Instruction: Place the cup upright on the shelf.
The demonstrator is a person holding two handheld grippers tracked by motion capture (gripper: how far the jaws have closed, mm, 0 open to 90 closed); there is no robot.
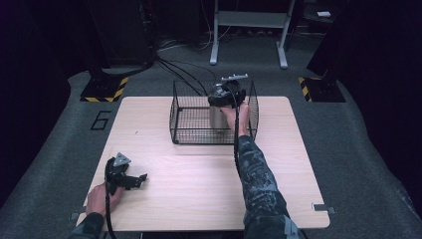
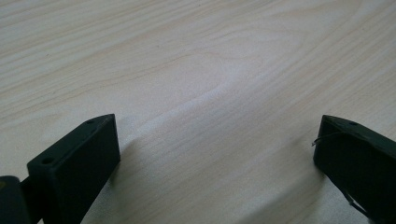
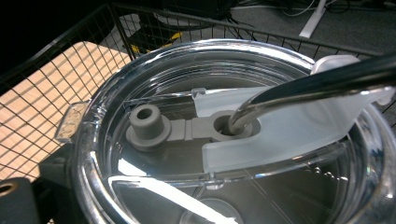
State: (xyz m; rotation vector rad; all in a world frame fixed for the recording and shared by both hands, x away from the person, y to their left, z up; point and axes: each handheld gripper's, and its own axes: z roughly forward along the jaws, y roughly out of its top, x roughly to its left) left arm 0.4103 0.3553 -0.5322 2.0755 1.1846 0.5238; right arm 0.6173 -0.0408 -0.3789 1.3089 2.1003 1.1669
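Inside the black wire basket (image 1: 179, 117) at the far middle of the table (image 1: 199, 174), the right gripper (image 1: 226, 94) is hovering over a metal tumbler (image 1: 217, 118) that is standing upright on the basket floor. Whether its jaws are closing on the cup or merely flanking it, I cannot tell; one black jaw is just edging in at the lower left of the right gripper view. Judging by that, the step in hand is either setting the tumbler down or taking hold of it, and the next move is calling for a straight vertical path so the cup is not knocking the basket wires.

Only the right gripper view is revealing the clear lid (image 3: 196, 154), its grey stopper (image 3: 147, 123) and the metal straw (image 3: 317, 88) passing through the lid's hole. Meanwhile the left gripper (image 1: 130, 180) is resting near the table's near left corner, and the left gripper view is showing its jaws standing wide apart over bare wood, holding nothing
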